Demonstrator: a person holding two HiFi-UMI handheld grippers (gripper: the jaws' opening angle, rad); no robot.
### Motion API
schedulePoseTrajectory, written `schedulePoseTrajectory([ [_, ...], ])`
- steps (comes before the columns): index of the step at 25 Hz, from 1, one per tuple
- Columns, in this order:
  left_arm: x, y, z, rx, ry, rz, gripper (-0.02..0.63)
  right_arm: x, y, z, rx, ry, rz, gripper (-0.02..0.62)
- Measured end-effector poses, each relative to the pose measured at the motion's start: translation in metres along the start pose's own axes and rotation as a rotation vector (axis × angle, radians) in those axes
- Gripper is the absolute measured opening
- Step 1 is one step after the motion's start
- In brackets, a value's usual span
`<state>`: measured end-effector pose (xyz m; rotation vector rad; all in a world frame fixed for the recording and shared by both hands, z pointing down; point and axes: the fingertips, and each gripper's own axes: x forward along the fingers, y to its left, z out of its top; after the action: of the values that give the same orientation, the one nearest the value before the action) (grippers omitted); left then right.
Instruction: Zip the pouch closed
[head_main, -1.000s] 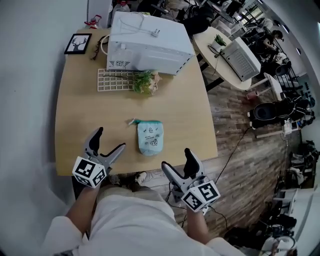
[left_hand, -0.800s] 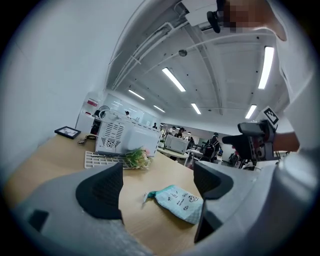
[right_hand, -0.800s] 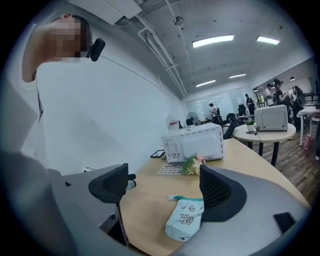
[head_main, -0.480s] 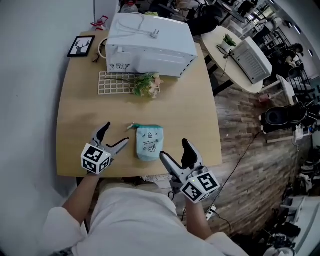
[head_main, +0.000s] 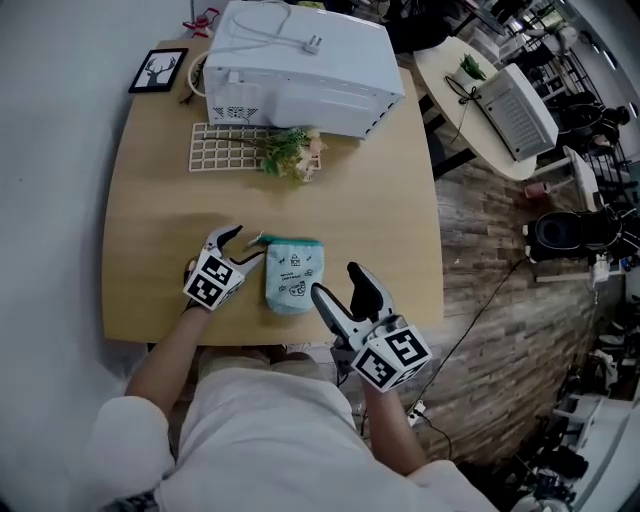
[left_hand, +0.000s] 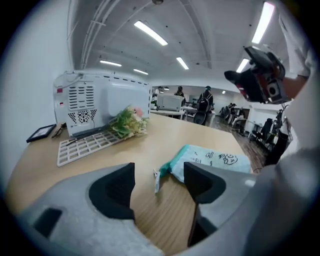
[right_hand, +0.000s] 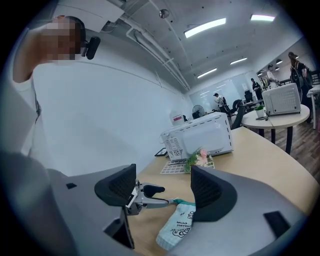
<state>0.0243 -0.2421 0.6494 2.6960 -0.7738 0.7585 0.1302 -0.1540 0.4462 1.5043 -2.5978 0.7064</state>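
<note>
A person leans over a pale wooden table (head_main: 150, 200) with a two-jaw gripper in each hand. A small mint-green pouch (head_main: 293, 275), printed with little drawings, lies flat between the two tools. It sits close to the table's near edge, and its darker teal zipper end points to the far side.

The left gripper (head_main: 245, 242) sits low at the pouch's far-left corner, where the zipper pull (left_hand: 156, 179) juts out to the left. Its jaws have just been closing but stand part-way apart. The left gripper view shows the pull in the gap between the two black pads, touched by neither, and the pouch's teal corner just beside the right-hand pad.

The right gripper (head_main: 335, 280) is at the pouch's near right, over the table's edge. Its jaws have also just been closing, and they stand well apart with nothing clamped. In the right gripper view the pouch and the left gripper's tips show through the gap, farther along the table.

At the far end of the table stands a white microwave oven (head_main: 300, 65) with its cord and plug on top. A white grid rack (head_main: 225, 152) and a small bunch of flowers (head_main: 290, 155) lie in front of it. A framed deer picture (head_main: 158, 70) lies at the far-left corner. Off to the far right, a round table (head_main: 440, 60) carries a second white appliance (head_main: 515, 105).
</note>
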Motion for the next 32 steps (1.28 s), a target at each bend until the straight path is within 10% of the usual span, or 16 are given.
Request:
schedulePoseTrajectory([
  [12, 0.04, -0.003, -0.046, 0.068, 0.221, 0.009, 0.181, 0.008, -0.013, 0.001, 0.022, 0.015, 0.001, 0.319],
  [24, 0.038, 0.002, -0.038, 0.052, 0.179, 0.053, 0.032, 0.004, -0.016, -0.001, 0.039, 0.015, 0.017, 0.313],
  [32, 0.003, -0.004, 0.015, 0.278, 0.014, 0.083, 0.029, -0.003, -0.02, 0.0, 0.149, -0.029, 0.069, 0.236],
])
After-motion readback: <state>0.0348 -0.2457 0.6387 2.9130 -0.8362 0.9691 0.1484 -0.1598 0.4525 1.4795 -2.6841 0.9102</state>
